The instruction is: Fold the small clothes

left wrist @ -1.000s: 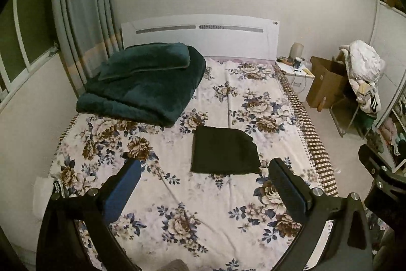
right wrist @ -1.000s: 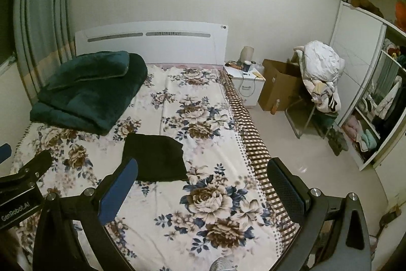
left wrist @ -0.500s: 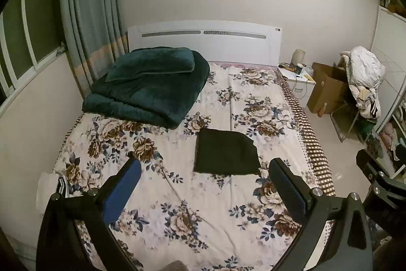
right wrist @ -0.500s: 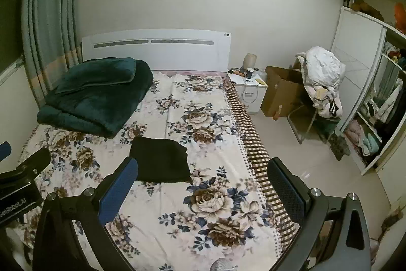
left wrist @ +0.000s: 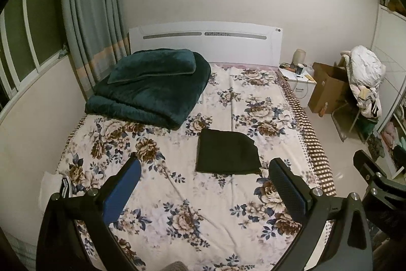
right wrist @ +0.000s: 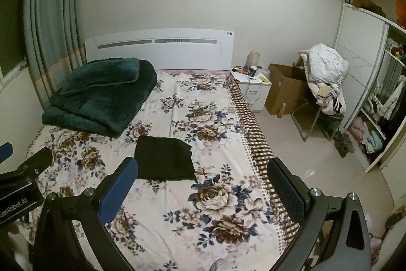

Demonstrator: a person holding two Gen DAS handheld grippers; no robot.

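Observation:
A small black garment [left wrist: 227, 151] [right wrist: 163, 159] lies folded flat in a rough rectangle on the floral bedsheet [left wrist: 177, 194] [right wrist: 218, 194], near the bed's middle. My left gripper [left wrist: 205, 182] hangs open above the bed's foot, well short of the garment, with nothing between its fingers. My right gripper [right wrist: 203, 182] is open too, held above the bed's right front part; the garment lies just beyond its left finger [right wrist: 119, 189]. The other gripper's body shows at the edge of each view.
A folded dark green blanket [left wrist: 152, 88] with a pillow covers the bed's far left. A white headboard [left wrist: 205, 42], nightstand [left wrist: 299, 83], cardboard box [left wrist: 327, 90], chair piled with clothes [left wrist: 362, 78] and open wardrobe [right wrist: 375, 118] stand to the right. White cloth [left wrist: 54, 188] lies at the bed's left edge.
Both grippers have drawn back and risen from the bed, so the garment looks smaller and farther. Both stay open; the garment has not moved.

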